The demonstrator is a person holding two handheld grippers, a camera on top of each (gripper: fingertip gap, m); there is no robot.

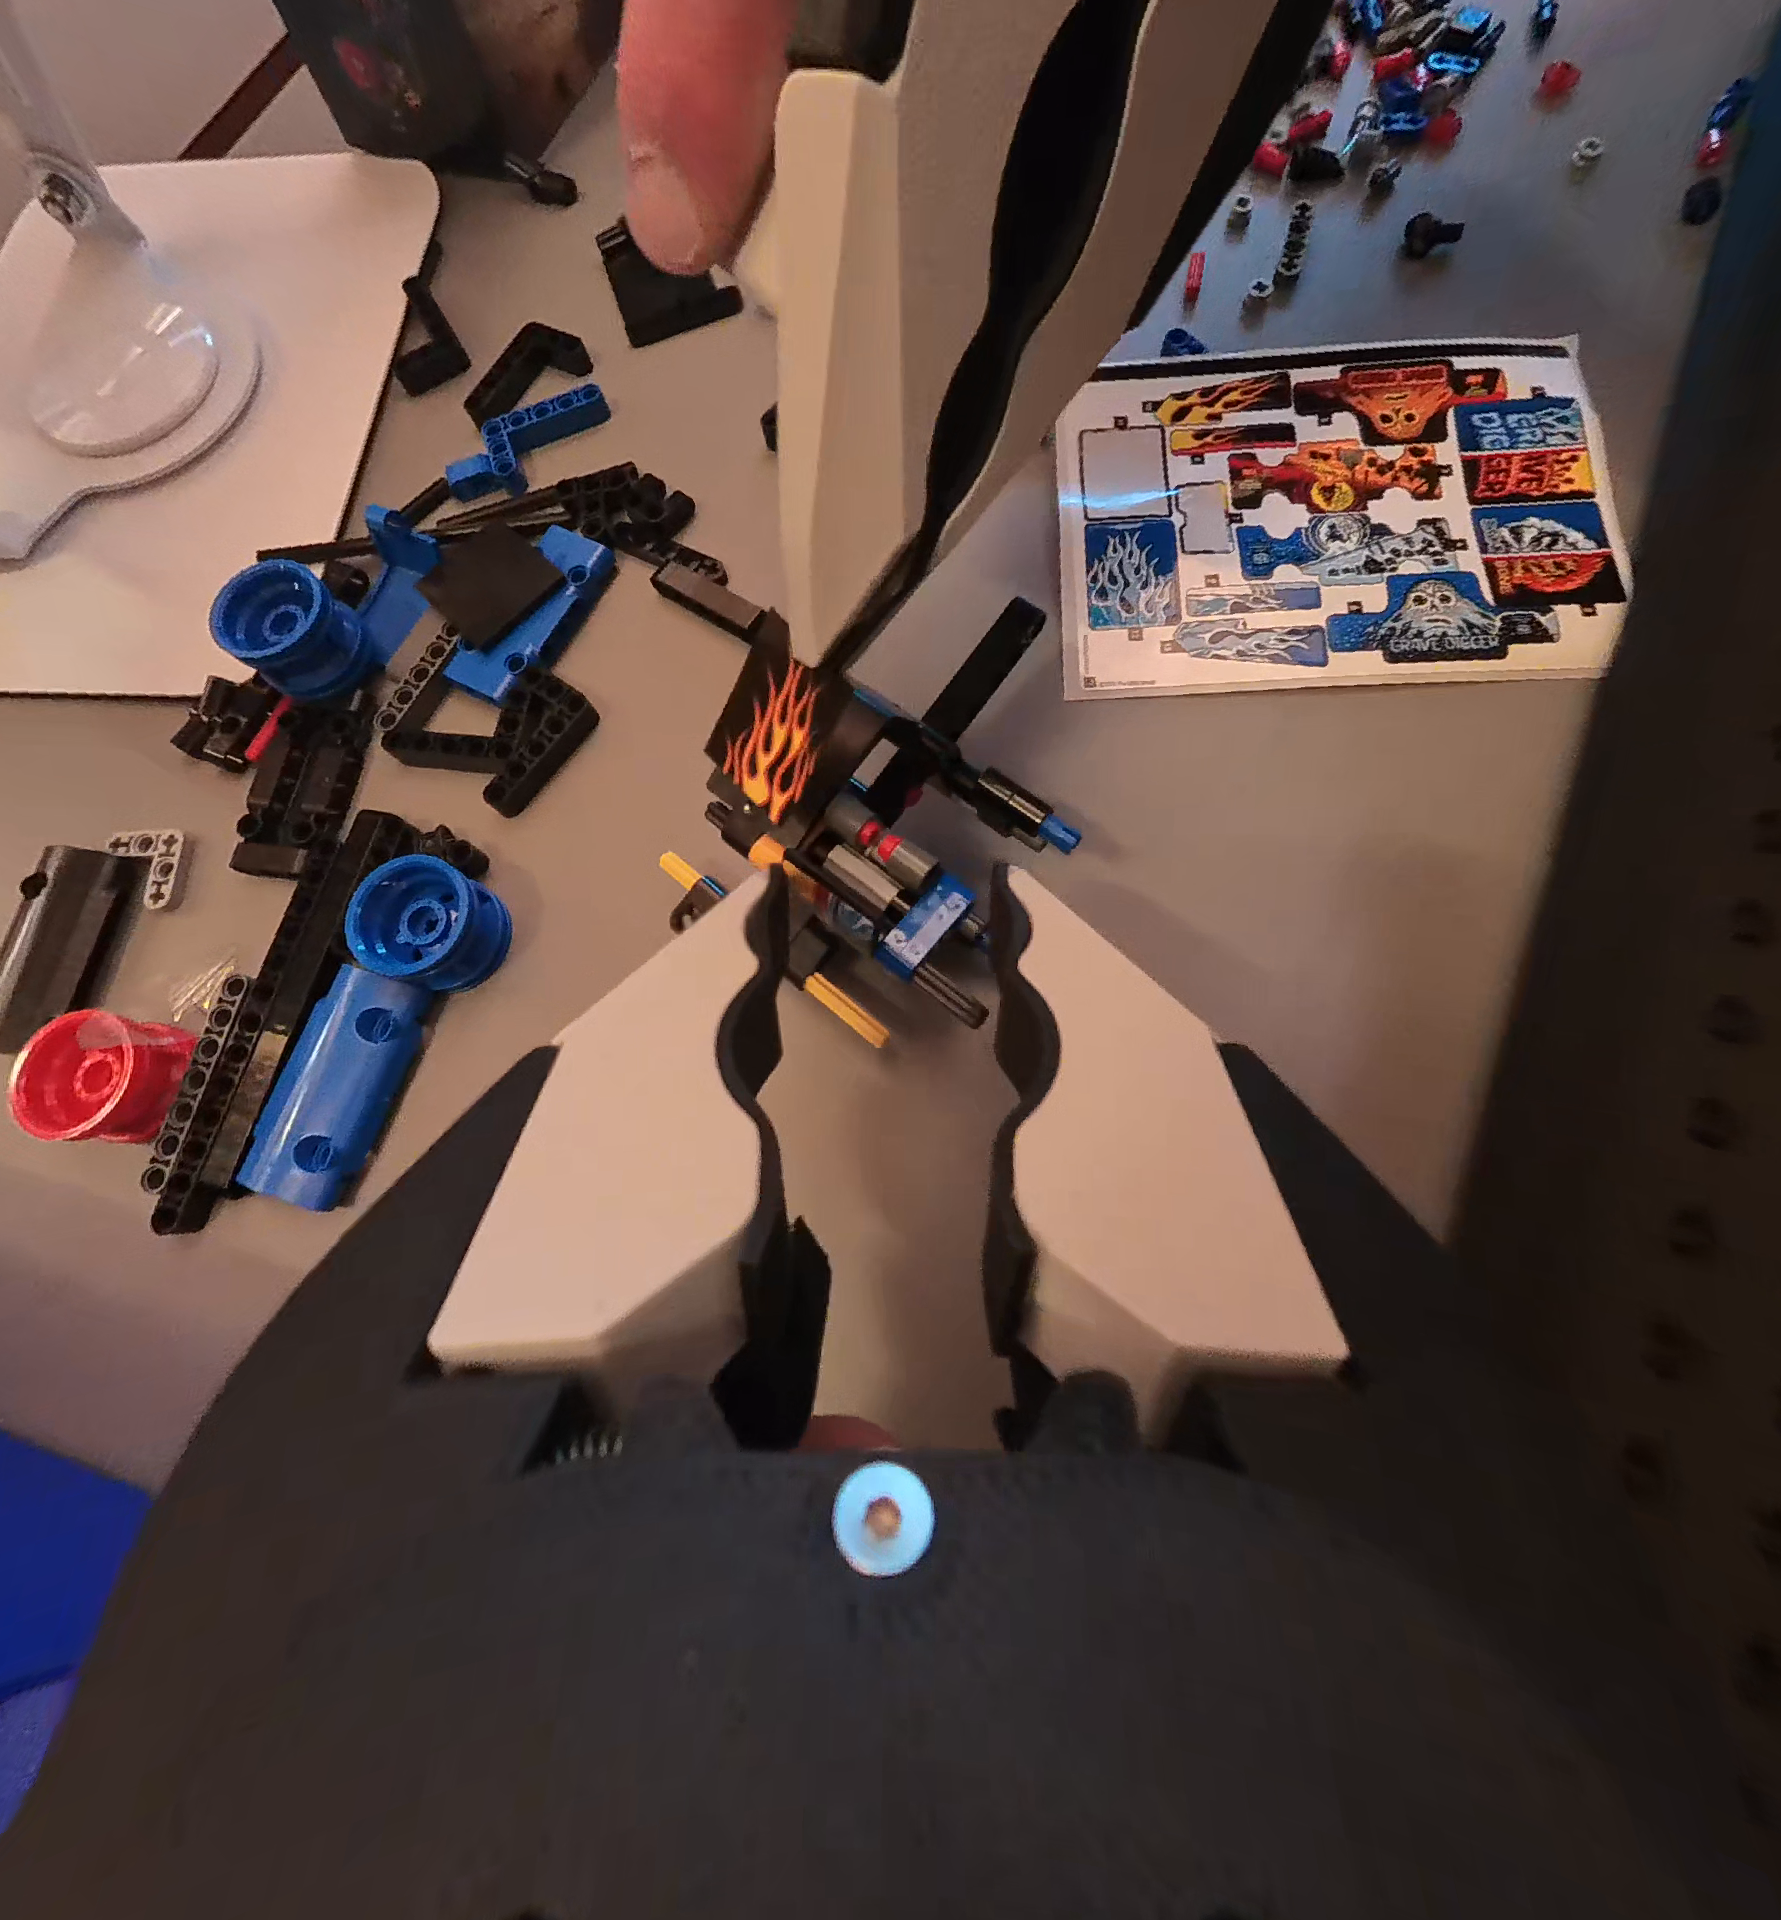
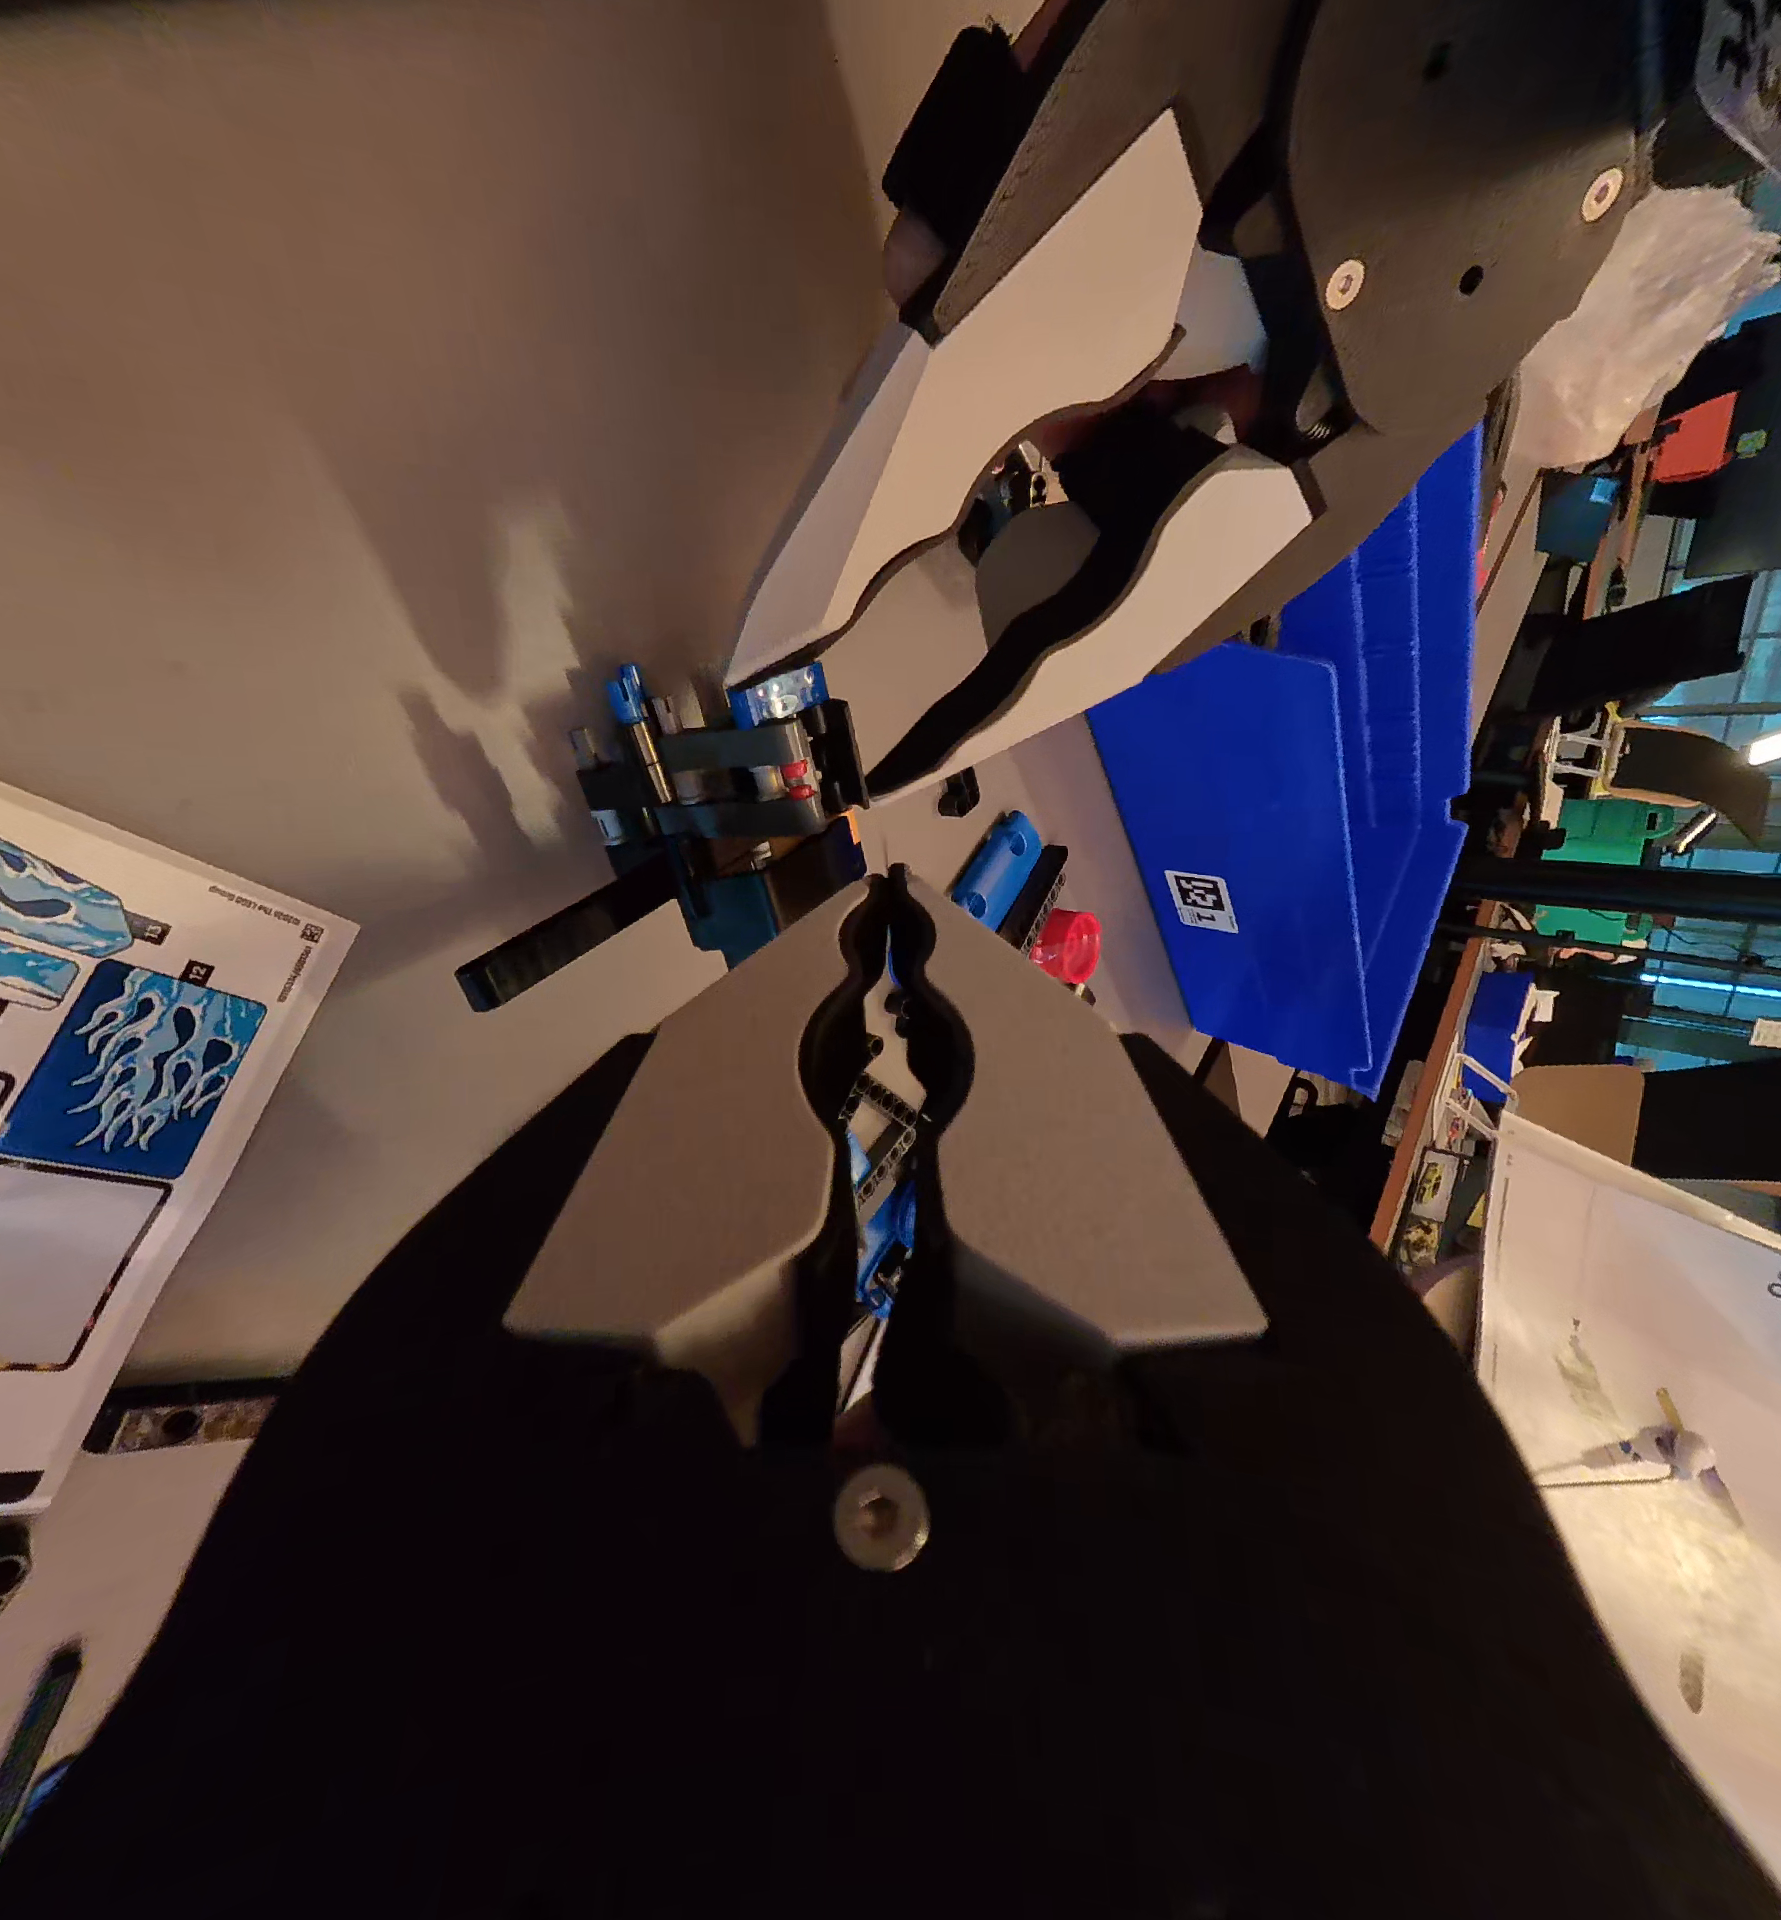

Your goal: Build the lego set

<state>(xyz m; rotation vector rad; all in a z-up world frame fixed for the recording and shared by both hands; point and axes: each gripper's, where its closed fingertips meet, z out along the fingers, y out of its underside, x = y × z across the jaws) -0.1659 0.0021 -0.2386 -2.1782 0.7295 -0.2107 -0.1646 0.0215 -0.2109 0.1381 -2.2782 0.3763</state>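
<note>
Small black-and-blue lego build with flame sticker panel (image 1: pixel 844 821) up off grey table (image 1: pixel 1229 935), between both tools. Left gripper (image 1: pixel 881 883) fingers apart around build's lower end. Right gripper (image 2: pixel 891 878) fingers pinched together at flame panel's edge. Loose blue wheels (image 1: pixel 424 920), black beams at left. Colourful sticker sheet (image 1: pixel 1333 520) flat at right.

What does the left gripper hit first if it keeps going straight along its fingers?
Likely the partly built lego assembly: the left gripper sits open with that piece right at its fingertips. The right gripper comes next, though depth is unclear.
</note>
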